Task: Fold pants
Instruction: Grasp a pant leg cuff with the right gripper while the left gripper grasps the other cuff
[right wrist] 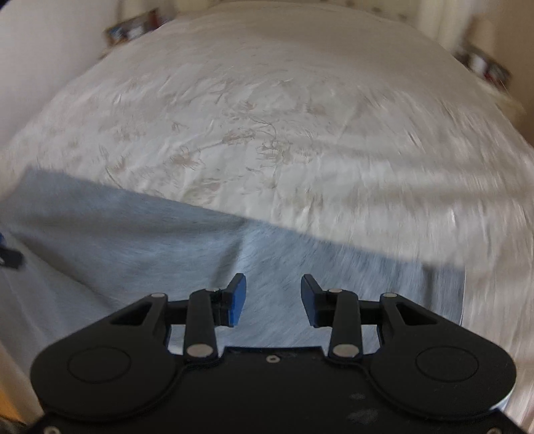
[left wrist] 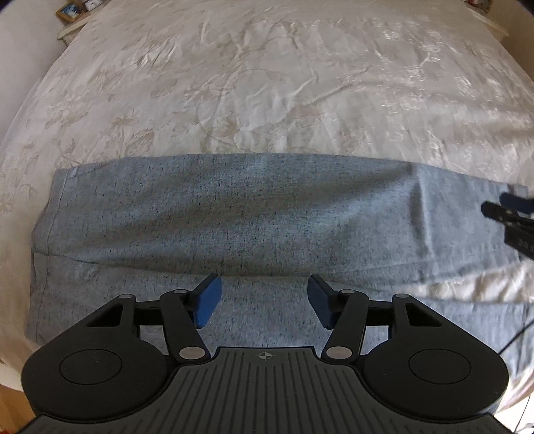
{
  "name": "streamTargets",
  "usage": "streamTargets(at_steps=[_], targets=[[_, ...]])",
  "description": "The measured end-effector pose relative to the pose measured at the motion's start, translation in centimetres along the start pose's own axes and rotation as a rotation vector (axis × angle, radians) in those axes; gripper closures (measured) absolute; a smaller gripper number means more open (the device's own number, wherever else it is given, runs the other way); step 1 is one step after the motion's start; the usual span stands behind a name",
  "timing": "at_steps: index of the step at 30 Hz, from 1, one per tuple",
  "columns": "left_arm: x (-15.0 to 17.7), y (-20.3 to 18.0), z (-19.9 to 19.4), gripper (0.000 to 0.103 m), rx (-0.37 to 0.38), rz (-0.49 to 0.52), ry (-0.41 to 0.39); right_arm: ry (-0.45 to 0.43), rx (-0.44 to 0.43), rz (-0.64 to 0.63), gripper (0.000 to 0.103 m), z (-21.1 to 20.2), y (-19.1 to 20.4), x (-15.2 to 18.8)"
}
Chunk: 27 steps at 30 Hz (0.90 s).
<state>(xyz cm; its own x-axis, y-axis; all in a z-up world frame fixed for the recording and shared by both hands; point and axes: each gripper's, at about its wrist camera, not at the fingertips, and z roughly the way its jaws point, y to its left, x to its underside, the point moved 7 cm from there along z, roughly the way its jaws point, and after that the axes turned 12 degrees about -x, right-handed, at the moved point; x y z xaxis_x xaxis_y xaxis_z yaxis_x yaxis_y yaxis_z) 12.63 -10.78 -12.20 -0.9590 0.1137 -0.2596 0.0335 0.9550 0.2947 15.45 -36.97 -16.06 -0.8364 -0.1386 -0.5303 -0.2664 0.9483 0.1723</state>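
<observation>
Grey-blue heathered pants [left wrist: 233,213] lie flat across the near part of the bed, one leg folded over the other, with the hems at the left. My left gripper [left wrist: 263,300] is open and empty just above the near leg. My right gripper [right wrist: 272,300] is open and empty over the pants [right wrist: 150,240] further right; this view is motion-blurred. The right gripper also shows at the right edge of the left wrist view [left wrist: 510,217], above the pants.
The bed is covered with a cream floral bedspread [left wrist: 267,83] that stretches far beyond the pants. Small framed items [left wrist: 71,10] sit past the far left corner of the bed. More objects [right wrist: 484,63] stand at the far right.
</observation>
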Motion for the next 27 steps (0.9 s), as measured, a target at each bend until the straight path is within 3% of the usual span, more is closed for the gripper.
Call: streamTargets(at_steps=[10, 14, 18, 20, 21, 22, 27], targets=[[0.5, 0.7, 1.0, 0.047, -0.049, -0.064, 0.056, 0.166, -0.139, -0.329, 0.06, 10.6, -5.5, -3.4], [0.8, 1.3, 1.4, 0.047, -0.055, -0.093, 0.072, 0.23, -0.203, -0.404, 0.06, 13.8, -6.4, -3.1], [0.3, 1.5, 1.9, 0.047, -0.041, -0.11, 0.072, 0.268, -0.289, -0.399, 0.058, 15.3, -6.7, -3.1], [-0.1, 1.6, 2.3, 0.047, -0.041, -0.114, 0.073, 0.284, -0.326, -0.363, 0.064, 15.4, -6.8, -3.2], [-0.5, 1.5, 2.5, 0.047, -0.037, -0.116, 0.073, 0.299, -0.348, -0.348, 0.088, 15.3, -6.7, -3.2], [-0.7, 1.6, 2.7, 0.047, -0.032, -0.118, 0.072, 0.304, -0.365, -0.349, 0.098, 14.9, -6.3, -3.1], [-3.5, 1.2, 3.9, 0.047, 0.036, -0.14, 0.064, 0.174, -0.304, -0.519, 0.098, 10.2, -2.9, -1.9]])
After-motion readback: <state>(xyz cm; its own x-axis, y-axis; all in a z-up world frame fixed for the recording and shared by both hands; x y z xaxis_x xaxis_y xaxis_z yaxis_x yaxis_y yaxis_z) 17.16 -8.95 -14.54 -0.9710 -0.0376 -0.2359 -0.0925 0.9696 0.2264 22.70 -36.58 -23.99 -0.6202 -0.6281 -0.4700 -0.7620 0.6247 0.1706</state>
